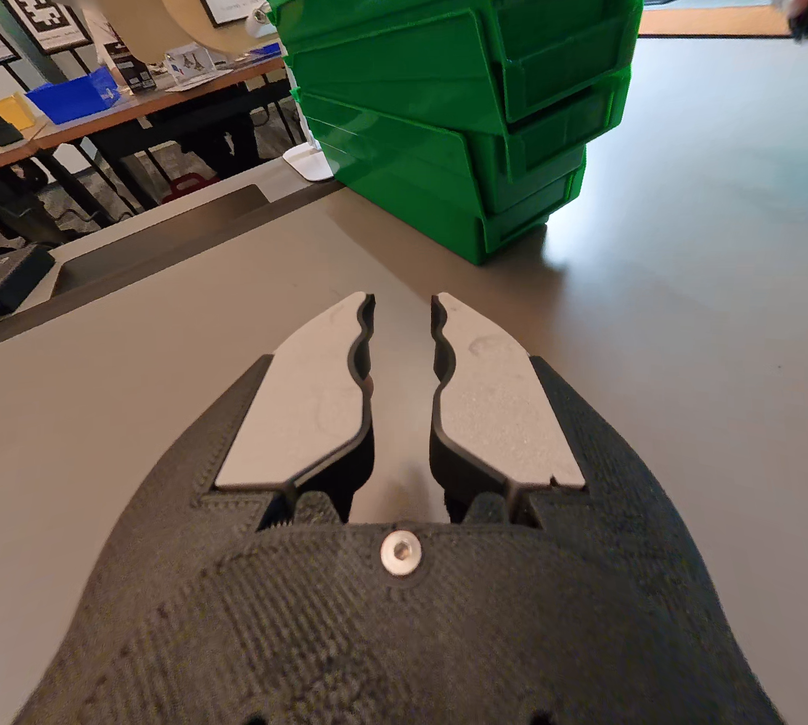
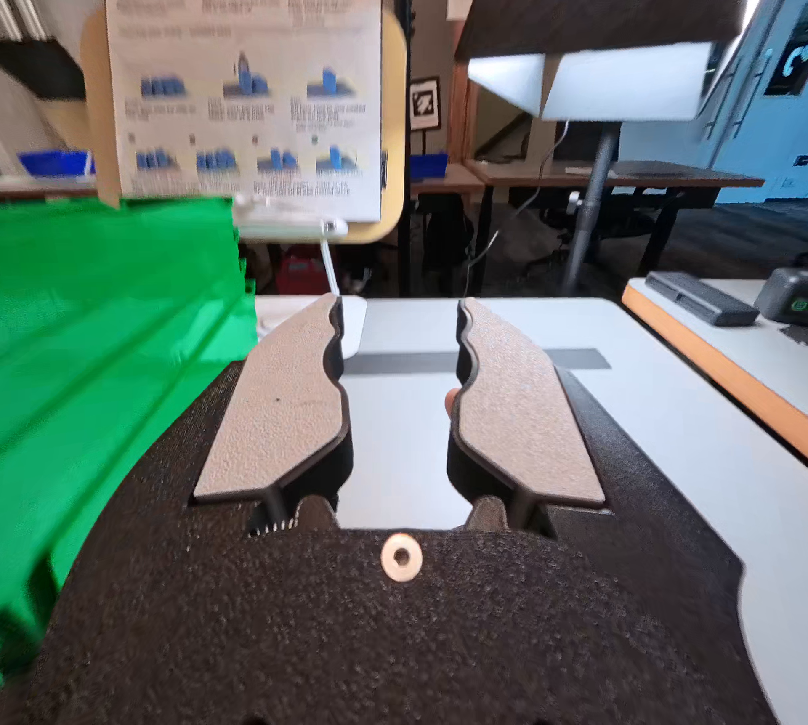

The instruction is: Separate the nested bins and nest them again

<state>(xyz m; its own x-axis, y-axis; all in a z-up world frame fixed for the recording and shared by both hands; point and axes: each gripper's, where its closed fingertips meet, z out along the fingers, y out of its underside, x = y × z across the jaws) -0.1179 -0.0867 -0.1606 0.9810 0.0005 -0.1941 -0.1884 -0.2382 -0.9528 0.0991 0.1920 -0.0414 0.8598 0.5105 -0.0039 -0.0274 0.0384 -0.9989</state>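
A stack of several nested green bins (image 1: 437, 92) stands on the grey table (image 1: 656, 310), ahead of my left gripper and a little to the right. My left gripper (image 1: 402, 297) is open and empty, low over the table and short of the stack. In the right wrist view the same green stack (image 2: 109, 354) fills the left side, blurred, close beside my right gripper (image 2: 398, 306). My right gripper is open and empty over the table, with the stack to its left.
A white stand (image 2: 288, 227) holding an instruction sheet (image 2: 245, 61) is at the table's far edge. A dark tape strip (image 2: 577, 358) lies on the table. A side table (image 2: 721, 354) with black devices is at right. Tables with blue bins (image 1: 74, 98) stand beyond. About 35 cm separates my left fingertips from my right.
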